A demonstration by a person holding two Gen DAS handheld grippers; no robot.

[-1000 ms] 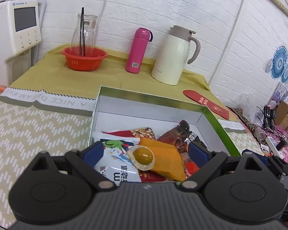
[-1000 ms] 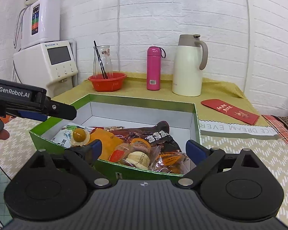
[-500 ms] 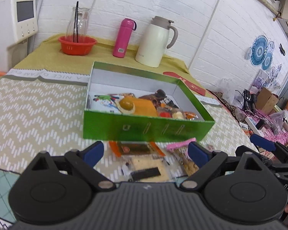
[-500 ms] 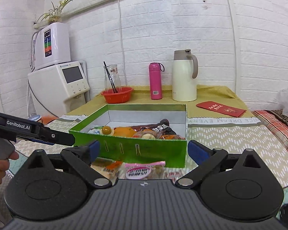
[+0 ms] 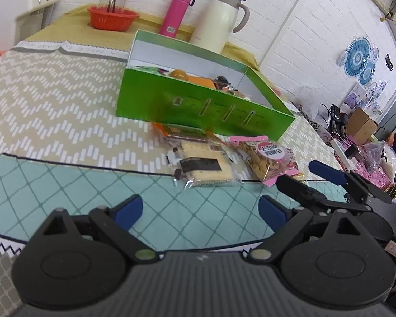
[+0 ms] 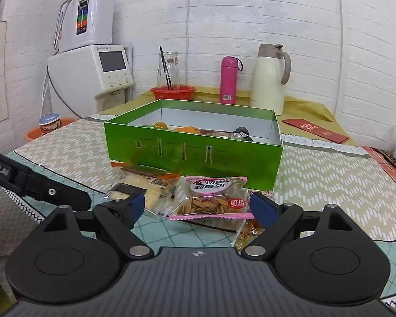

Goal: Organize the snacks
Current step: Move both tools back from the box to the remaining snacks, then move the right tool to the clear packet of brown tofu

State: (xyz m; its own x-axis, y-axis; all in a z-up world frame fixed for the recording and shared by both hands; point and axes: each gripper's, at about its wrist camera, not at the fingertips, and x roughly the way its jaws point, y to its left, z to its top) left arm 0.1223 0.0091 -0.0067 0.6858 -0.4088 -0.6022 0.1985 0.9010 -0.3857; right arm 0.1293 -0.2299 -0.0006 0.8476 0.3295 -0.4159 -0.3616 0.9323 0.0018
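A green box [image 5: 198, 105] [image 6: 192, 150] on the table holds several snacks. In front of it lie a pink-edged bag of chips [image 5: 268, 158] [image 6: 213, 198], a clear pack of pale biscuits [image 5: 203, 166] [image 6: 145, 192] and an orange-edged pack [image 5: 182, 132] [image 6: 145, 171]. My left gripper [image 5: 200, 211] is open and empty, low over the teal cloth, short of the packs. My right gripper [image 6: 198, 208] is open and empty, its fingers either side of the chip bag's near edge. The right gripper also shows in the left wrist view [image 5: 311, 182].
At the back stand a cream jug [image 6: 270, 76], a pink flask [image 6: 228, 79], a red basket [image 6: 173, 92] with a glass carafe, and a water dispenser [image 6: 92, 71]. A red envelope [image 6: 314, 129] lies at the right. Cluttered goods [image 5: 356, 137] sit beyond the table's right edge.
Both grippers have pulled back from over the box and come down towards the table's front. The loose packs in front of the box have come into view.
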